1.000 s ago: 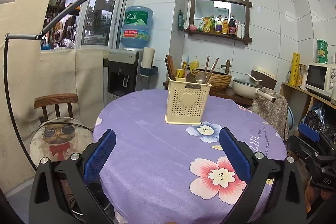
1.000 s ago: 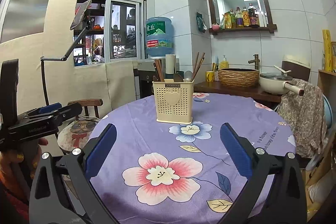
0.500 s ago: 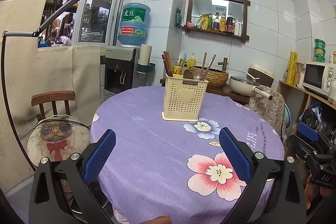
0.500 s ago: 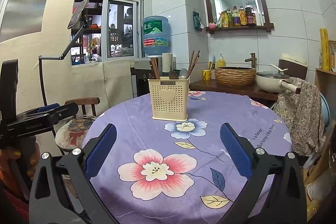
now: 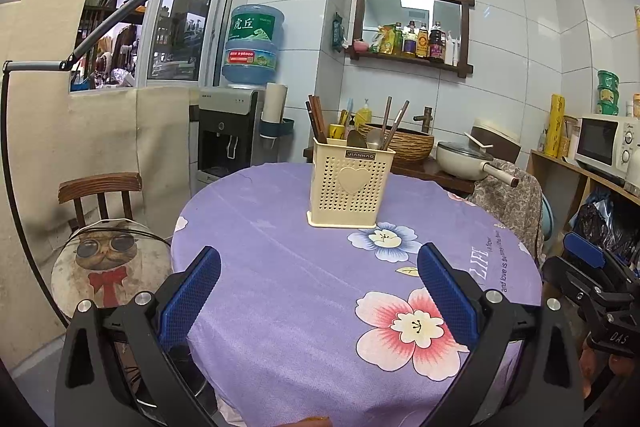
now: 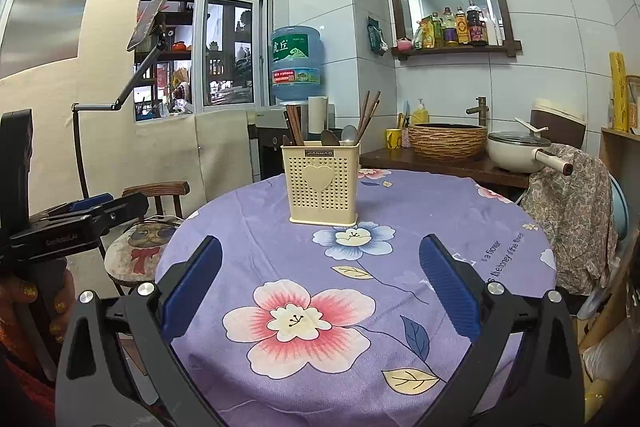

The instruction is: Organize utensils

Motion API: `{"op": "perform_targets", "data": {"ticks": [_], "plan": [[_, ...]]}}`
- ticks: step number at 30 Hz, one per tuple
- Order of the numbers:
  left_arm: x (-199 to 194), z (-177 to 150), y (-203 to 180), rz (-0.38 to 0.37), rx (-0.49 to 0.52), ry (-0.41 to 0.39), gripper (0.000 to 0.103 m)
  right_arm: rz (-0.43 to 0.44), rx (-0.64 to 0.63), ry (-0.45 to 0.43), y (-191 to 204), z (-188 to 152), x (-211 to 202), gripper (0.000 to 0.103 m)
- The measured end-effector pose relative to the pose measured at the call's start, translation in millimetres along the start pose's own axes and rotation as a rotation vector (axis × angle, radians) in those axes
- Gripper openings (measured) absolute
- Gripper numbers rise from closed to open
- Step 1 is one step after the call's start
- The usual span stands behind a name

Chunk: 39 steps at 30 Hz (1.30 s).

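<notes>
The left tongs (image 5: 318,291) stand wide open with nothing between the blue pads, hanging over the near edge of the round table (image 5: 280,267). The right tongs (image 6: 320,283) are spread just as wide and also empty, over the same near edge beside a pink printed flower.

Straight ahead of both, well apart from either, stands the cream utensil holder (image 5: 350,187), upright on the purple floral cloth toward the far side of the table. In the left wrist view it sits slightly right of the centre line between the fingers; in the right wrist view (image 6: 323,183) it sits almost dead centre. By that, the right tongs look better lined up, though neither looks clearly closer.

The utensils are already in the holder: dark chopsticks (image 5: 316,121) lean at its left corner, another pair of sticks (image 5: 394,123) lean at the right, and two spoon bowls (image 5: 366,139) peek above the rim between them. Their long axes run near vertical, tilted slightly outward, so any pick would likely mean reaching forward and pinching a shaft from the side above the rim. No loose utensil lies on the cloth.
</notes>
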<state>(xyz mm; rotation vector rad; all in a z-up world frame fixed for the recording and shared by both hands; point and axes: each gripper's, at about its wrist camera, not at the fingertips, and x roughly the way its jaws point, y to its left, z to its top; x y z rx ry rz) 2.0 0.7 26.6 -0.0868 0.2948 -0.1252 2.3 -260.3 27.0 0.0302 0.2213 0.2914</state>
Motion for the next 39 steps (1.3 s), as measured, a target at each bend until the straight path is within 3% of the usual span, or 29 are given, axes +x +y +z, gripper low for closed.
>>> {"op": "perform_targets", "data": {"ticks": [39], "plan": [[5.9, -3.7, 4.3, 0.016, 0.025, 0.016, 0.097, 0.003, -0.001, 0.028, -0.5, -4.4, 7.4, 0.097]]}}
